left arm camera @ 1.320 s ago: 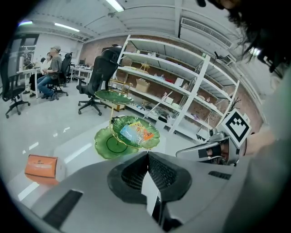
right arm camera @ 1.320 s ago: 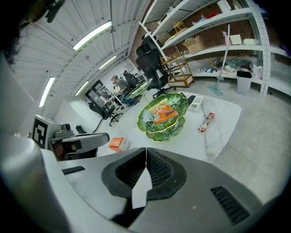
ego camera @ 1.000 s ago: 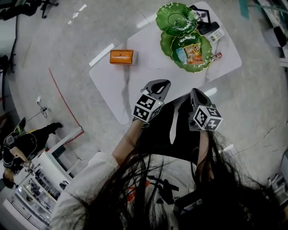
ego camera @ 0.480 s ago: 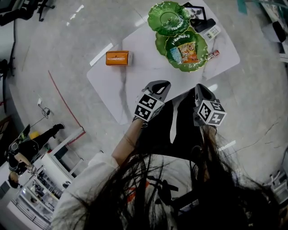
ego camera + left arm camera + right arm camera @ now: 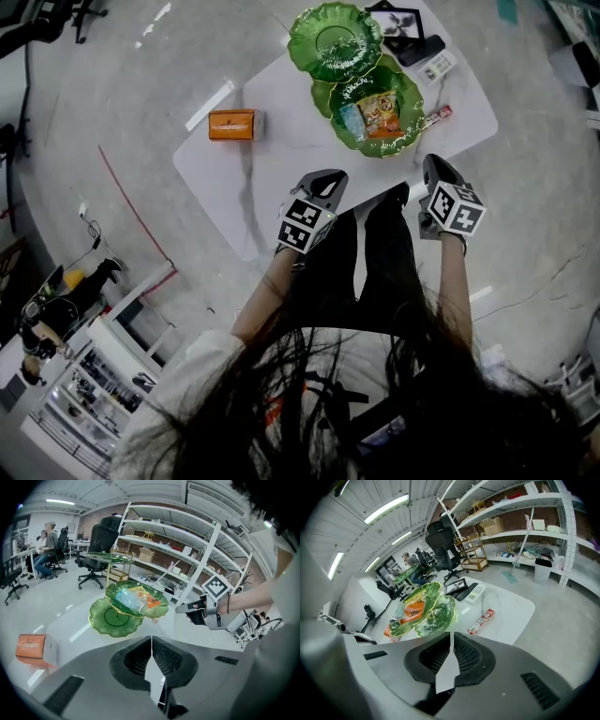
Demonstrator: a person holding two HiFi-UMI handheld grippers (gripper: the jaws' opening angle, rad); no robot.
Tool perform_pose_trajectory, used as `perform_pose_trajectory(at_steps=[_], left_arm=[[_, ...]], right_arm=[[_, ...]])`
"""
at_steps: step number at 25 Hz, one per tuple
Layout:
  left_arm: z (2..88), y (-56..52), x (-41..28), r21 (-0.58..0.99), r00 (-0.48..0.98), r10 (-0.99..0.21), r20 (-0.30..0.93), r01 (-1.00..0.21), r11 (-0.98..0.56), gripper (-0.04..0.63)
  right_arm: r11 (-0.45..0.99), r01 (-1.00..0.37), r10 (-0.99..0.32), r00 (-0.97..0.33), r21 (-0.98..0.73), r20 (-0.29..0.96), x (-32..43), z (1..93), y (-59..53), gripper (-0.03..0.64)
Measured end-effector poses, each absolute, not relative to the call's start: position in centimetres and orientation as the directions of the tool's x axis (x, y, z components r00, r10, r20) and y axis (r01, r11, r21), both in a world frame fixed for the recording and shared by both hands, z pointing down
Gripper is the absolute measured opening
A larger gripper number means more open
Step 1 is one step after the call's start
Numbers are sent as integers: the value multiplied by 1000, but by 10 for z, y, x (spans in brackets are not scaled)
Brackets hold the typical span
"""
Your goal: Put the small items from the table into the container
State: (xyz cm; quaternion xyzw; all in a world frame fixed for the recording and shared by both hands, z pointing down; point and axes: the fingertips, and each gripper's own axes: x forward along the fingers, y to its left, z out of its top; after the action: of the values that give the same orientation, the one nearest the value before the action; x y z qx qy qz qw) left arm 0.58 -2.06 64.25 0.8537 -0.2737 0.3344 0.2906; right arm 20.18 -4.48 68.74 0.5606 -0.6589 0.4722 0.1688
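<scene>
A green tiered leaf-shaped tray [image 5: 328, 45] stands on the white table [image 5: 281, 94]. Its middle tier holds snack packets [image 5: 368, 109], which also show in the left gripper view [image 5: 133, 597]. A red candy bar [image 5: 441, 114] lies on the table right of the tray and is seen again in the right gripper view [image 5: 482, 621]. An orange box [image 5: 232, 124] sits at the table's left. My left gripper [image 5: 330, 176] hovers shut and empty over the table's near edge. My right gripper [image 5: 434, 164] is shut and empty, near the candy bar's side of the table.
Behind the tray lie a white remote-like keypad [image 5: 437, 66], a black item [image 5: 419, 49] and a framed picture [image 5: 395, 19]. White shelving [image 5: 187, 550] and office chairs stand beyond the table. People sit at desks in the background.
My right gripper has swung to the right and down toward the table's near right edge. The left gripper has sunk a little. Both stay shut.
</scene>
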Motion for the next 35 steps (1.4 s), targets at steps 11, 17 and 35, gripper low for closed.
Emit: perform_pose_trajectory(at_steps=[11,17,35], left_arm=[[676,-56,8,302,577,-299,760,-720,-624,11],[682,-64,8,295,565,-299,769,-728,-618,11],[691,-44,-17,285,522,-271,809,-750,-597,11]], right_arm=[[-254,-870,-495,-258,-422,830,251,761,-94,124],[-375,-830,-477,-209,-413,854,263,793,-117,219],[-399,-900,-357,-25,-177,934,267,823,-124,147]])
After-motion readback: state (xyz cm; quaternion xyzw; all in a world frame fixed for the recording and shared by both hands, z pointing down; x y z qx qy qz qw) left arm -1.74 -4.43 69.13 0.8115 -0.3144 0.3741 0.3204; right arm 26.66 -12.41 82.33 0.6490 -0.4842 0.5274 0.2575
